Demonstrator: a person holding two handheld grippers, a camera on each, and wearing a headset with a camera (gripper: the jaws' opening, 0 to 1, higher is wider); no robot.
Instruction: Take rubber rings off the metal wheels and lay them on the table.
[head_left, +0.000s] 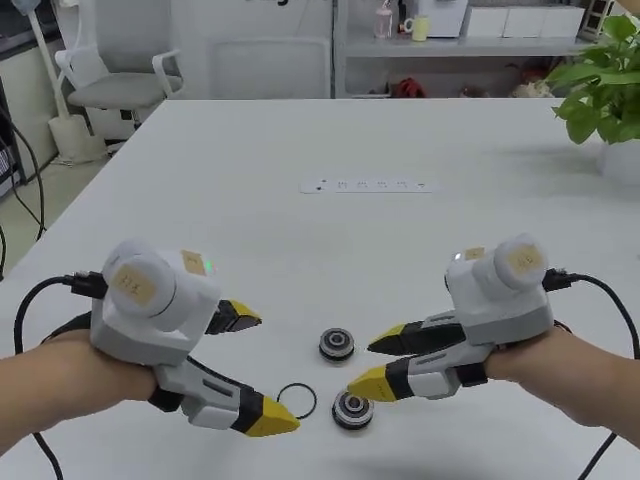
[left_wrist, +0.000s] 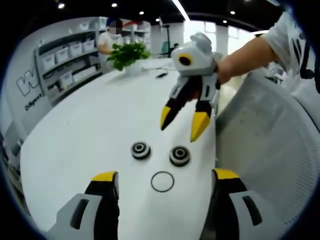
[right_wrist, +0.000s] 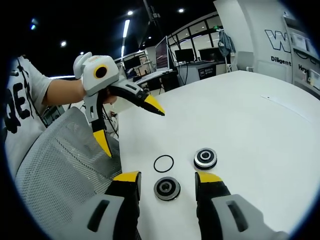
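Note:
Two small metal wheels lie on the white table (head_left: 300, 250): the far wheel (head_left: 337, 344) and the near wheel (head_left: 352, 409), both with dark rims. A loose black rubber ring (head_left: 297, 400) lies flat just left of the near wheel. My left gripper (head_left: 262, 370) is open, its jaws standing on either side of the ring (left_wrist: 162, 181). My right gripper (head_left: 365, 367) is open too, and in the right gripper view the near wheel (right_wrist: 167, 188) sits between its yellow tips, untouched. The far wheel (right_wrist: 205, 158) and the ring (right_wrist: 163, 163) lie beyond them.
A white power strip (head_left: 365, 185) lies mid-table. At the far right edge stands a potted plant (head_left: 605, 90). An office chair (head_left: 120, 85) and shelves stand behind the table. A grey mesh chair (left_wrist: 265, 140) is close to the near edge. Cables trail from both grippers.

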